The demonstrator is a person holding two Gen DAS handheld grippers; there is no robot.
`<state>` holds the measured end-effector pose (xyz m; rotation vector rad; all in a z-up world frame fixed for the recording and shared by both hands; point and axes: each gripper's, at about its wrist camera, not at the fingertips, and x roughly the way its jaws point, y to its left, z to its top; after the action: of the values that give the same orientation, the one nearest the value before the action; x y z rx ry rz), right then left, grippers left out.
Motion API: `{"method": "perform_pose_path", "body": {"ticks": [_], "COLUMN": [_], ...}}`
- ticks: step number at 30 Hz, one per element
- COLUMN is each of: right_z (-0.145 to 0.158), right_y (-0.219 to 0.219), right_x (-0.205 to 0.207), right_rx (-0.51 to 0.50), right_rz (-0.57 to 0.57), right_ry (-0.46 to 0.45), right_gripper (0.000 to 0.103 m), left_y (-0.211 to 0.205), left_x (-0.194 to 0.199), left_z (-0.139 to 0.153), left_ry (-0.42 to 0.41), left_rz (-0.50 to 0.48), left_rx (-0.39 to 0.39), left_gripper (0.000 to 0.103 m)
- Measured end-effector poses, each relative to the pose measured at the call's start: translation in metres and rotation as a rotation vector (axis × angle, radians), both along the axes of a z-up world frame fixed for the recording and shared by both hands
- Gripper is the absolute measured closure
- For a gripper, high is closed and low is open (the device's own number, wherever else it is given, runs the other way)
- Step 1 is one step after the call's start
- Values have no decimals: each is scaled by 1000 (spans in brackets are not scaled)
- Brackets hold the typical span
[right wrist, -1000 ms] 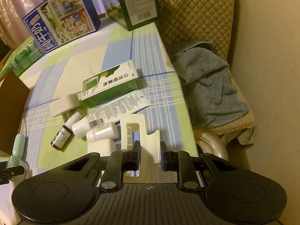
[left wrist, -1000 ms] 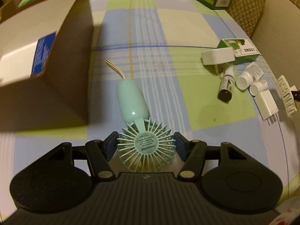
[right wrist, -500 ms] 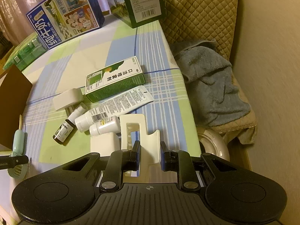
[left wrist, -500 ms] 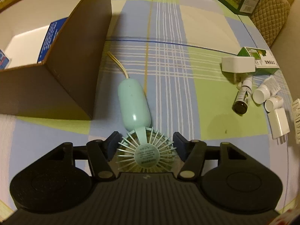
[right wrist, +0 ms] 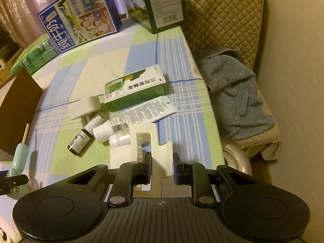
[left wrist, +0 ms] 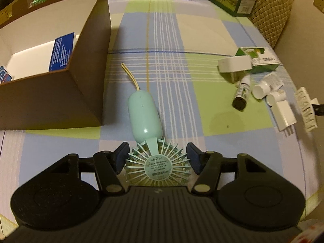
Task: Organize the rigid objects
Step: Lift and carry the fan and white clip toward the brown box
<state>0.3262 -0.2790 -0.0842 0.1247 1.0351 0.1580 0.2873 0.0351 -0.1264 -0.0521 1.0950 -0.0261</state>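
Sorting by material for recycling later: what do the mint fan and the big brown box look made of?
The mint fan looks like molded plastic with a smooth semi-gloss finish; a small highlight sits on its rounded handle and the grille ribs are thin. The brown box looks like matte cardboard: flat, thin walls with sharp folded corners.

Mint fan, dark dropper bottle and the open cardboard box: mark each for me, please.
mint fan point(left wrist: 144, 117), left wrist view, on its oval handle.
dark dropper bottle point(right wrist: 79, 141), right wrist view, on its labelled body.
cardboard box point(left wrist: 89, 46), left wrist view, on the brown outer side wall.
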Motion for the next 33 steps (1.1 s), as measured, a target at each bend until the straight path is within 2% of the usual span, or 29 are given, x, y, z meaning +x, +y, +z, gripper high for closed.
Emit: {"method": "perform_pose_path", "body": {"ticks": [17,26,33], "right_z": [30,54,72], "right_y": [46,83,132], "right_x": [-11,-18,-18], "right_rx": [30,52,88], "right_rz": [83,124,180], "right_ry": [-63,-106,-139], "right_gripper": [86,86,86], "left_y": [12,37,70], "left_x": [-27,-36,-34], "left_z": [65,101,121], "left_ry": [-134,-220,-261], "left_rz": [-31,-48,-48], "left_rx": [-25,-21,-1], "left_gripper": [46,46,46]}}
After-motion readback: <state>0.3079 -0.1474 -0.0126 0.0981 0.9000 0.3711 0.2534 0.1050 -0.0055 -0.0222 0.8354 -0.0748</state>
